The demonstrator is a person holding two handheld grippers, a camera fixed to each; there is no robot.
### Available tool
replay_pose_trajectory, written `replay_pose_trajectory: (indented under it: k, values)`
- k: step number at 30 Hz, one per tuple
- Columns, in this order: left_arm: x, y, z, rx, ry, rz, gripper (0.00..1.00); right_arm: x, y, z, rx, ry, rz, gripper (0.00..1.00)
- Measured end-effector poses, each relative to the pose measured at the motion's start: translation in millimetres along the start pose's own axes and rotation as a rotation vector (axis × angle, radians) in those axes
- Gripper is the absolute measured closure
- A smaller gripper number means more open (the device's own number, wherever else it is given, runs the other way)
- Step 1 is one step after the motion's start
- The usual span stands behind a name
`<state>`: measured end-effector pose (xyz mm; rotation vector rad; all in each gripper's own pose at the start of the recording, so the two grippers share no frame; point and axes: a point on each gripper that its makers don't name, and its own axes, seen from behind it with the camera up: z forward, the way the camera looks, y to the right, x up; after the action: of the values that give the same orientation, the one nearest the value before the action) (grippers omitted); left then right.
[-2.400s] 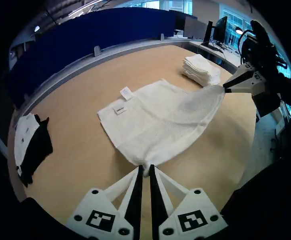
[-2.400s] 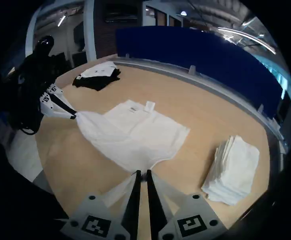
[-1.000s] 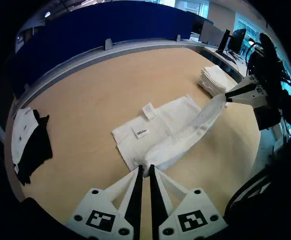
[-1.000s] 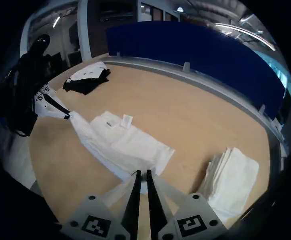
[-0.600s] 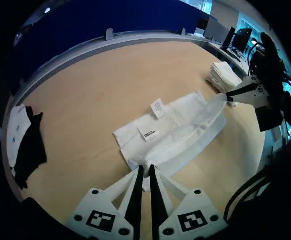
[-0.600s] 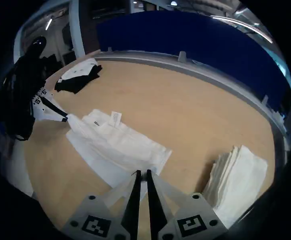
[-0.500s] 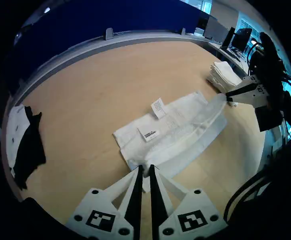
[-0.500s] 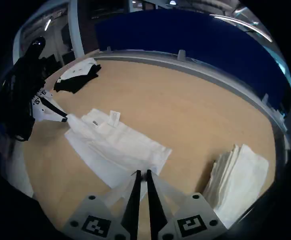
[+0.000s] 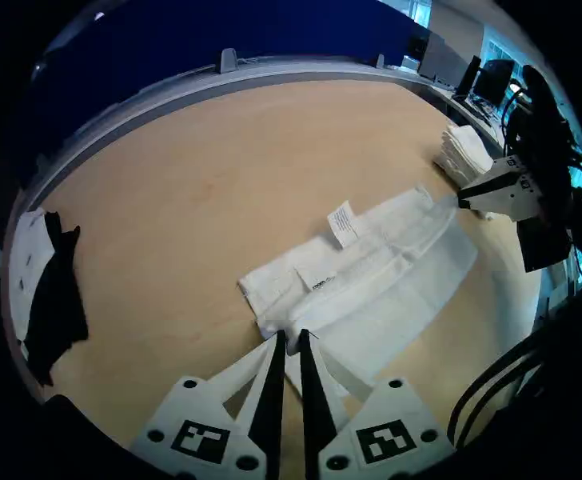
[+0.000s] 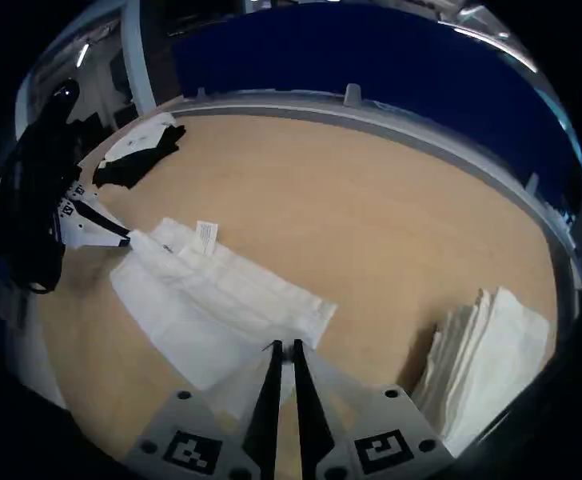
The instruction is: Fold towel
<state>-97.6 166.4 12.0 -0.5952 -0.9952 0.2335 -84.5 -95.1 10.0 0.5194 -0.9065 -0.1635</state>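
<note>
Hand-held gripper [image 9: 292, 338] at near towel [image 9: 387, 300] corner.

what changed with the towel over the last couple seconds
The left tongs and right tongs carried the near edge of the towel forward over the rest, toward its tagged far edge. It went from spread wide to a narrower, doubled strip. Nothing was let go: each stays shut on its corner. The stack of folded towels and the black and white clothes lay unmoved.
</note>
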Motion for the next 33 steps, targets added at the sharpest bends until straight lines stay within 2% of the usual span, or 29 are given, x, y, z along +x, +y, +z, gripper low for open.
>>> replay_pose_trajectory:
  k: [7, 11, 14, 18, 22, 28, 29, 31, 33]
  values:
    - [4, -8.0, 9.6, 0.025, -0.001, -0.004, 0.81, -2, 6, 12.9, -0.030, -0.010, 0.018, 0.88]
    - [5, -10.4, 12.2, 0.033, -0.002, -0.003, 0.75, -2, 10, 15.2, -0.049, -0.009, 0.024, 0.80]
    - [6, -13.1, 12.5, 0.040, 0.001, -0.009, 0.68, -1, 15, 15.4, -0.067, -0.006, 0.027, 0.71]
    - [7, -18.2, 11.1, 0.054, 0.008, -0.019, 0.50, 2, 21, 14.1, -0.088, 0.002, 0.027, 0.55]
    - [7, -24.2, 7.6, 0.068, 0.015, -0.022, 0.31, 4, 28, 11.5, -0.112, 0.015, 0.029, 0.35]
    - [5, -33.4, 2.2, 0.091, 0.013, -0.031, 0.11, 7, 34, 8.3, -0.136, 0.032, 0.038, 0.21]
    - [5, -33.8, 1.4, 0.090, 0.014, -0.036, 0.09, 7, 34, 7.7, -0.134, 0.033, 0.040, 0.18]
    - [5, -33.6, 0.1, 0.085, 0.017, -0.050, 0.05, 8, 34, 6.1, -0.132, 0.037, 0.044, 0.03]
    - [6, -32.7, -0.7, 0.077, 0.022, -0.065, 0.03, 8, 34, 4.3, -0.131, 0.042, 0.047, 0.00]
